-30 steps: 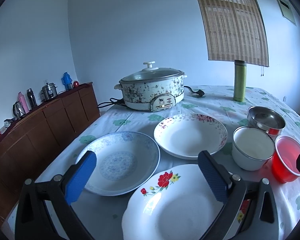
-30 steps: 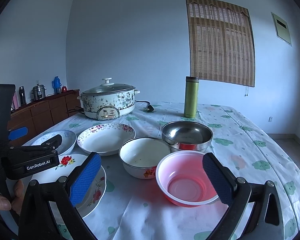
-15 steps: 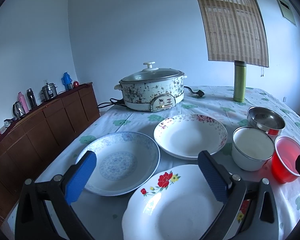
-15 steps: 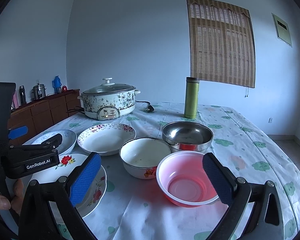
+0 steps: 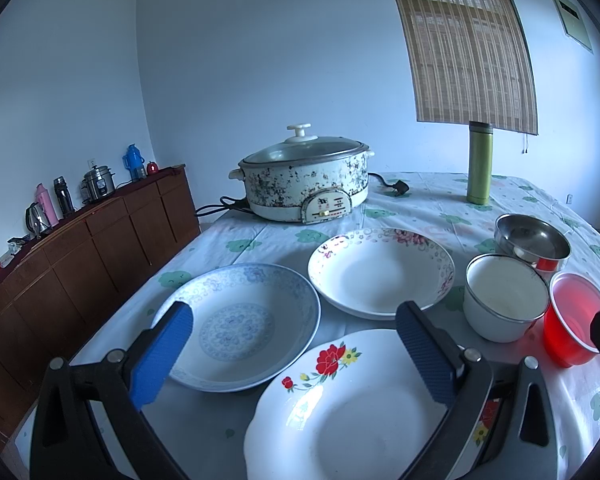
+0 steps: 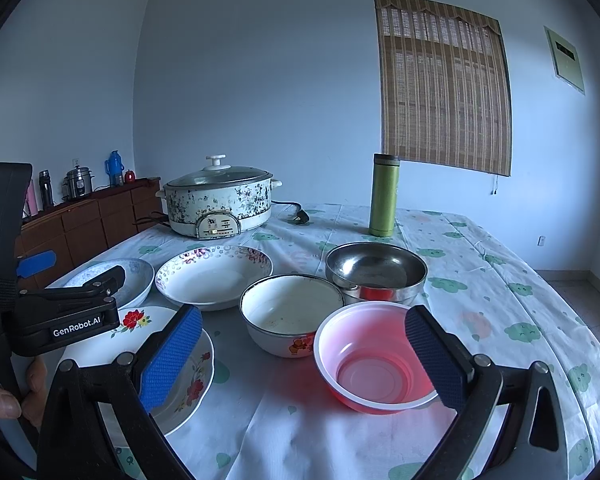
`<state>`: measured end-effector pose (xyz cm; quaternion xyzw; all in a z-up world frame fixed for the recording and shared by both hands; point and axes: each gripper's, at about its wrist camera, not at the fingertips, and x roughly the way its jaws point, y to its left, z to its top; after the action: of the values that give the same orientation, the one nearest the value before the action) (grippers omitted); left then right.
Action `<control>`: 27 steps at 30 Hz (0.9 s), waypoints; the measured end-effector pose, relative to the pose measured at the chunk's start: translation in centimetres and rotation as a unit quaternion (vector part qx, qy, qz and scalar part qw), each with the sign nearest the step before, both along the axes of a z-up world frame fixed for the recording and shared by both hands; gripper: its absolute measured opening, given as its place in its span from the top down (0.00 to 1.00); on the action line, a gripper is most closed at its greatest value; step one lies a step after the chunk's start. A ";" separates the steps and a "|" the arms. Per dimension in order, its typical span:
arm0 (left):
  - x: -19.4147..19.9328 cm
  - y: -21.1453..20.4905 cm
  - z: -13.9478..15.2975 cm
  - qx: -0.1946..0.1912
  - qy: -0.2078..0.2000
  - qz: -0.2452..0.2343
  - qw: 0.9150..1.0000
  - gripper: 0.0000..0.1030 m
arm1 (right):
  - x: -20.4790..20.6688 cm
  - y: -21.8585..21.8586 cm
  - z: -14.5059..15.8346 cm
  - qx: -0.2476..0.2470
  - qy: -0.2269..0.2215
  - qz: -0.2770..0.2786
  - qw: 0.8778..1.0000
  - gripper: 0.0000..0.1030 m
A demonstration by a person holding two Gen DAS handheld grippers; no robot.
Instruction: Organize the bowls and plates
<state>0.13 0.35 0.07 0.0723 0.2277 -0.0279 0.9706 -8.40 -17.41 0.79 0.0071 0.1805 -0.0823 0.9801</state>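
Note:
My left gripper (image 5: 296, 344) hangs open above a white plate with red flowers (image 5: 352, 408), between it and a blue-patterned plate (image 5: 240, 320). A white floral-rimmed plate (image 5: 380, 272) lies behind them. My right gripper (image 6: 300, 352) is open and empty, low over the table. Its right finger overlaps a red plastic bowl (image 6: 372, 364). A white enamel bowl (image 6: 292, 312) and a steel bowl (image 6: 374, 272) sit just beyond. The flowered plate (image 6: 100, 352) shows at the left of the right wrist view, under the left gripper's body (image 6: 68, 312).
An electric cooker with a glass lid (image 5: 304, 184) and its cord stand at the table's far side. A green flask (image 6: 384, 196) stands at the back. A wooden sideboard (image 5: 80, 260) with kettles lines the left wall. A hand (image 6: 4, 396) holds the left gripper.

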 end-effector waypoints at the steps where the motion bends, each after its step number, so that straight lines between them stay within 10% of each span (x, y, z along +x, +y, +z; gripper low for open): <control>1: 0.0 0.0 0.0 0.000 0.000 0.000 1.000 0.00 | 0.1 0.0 -0.1 0.000 0.000 0.000 1.000 0.01; 27: 0.1 -0.1 -0.3 0.004 0.007 0.001 1.000 0.00 | 0.2 0.2 -0.2 0.001 0.002 0.009 1.000 0.01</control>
<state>0.25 0.22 -0.26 0.0754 0.2344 -0.0270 0.9688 -8.24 -17.26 0.63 0.0060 0.1822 -0.0731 0.9805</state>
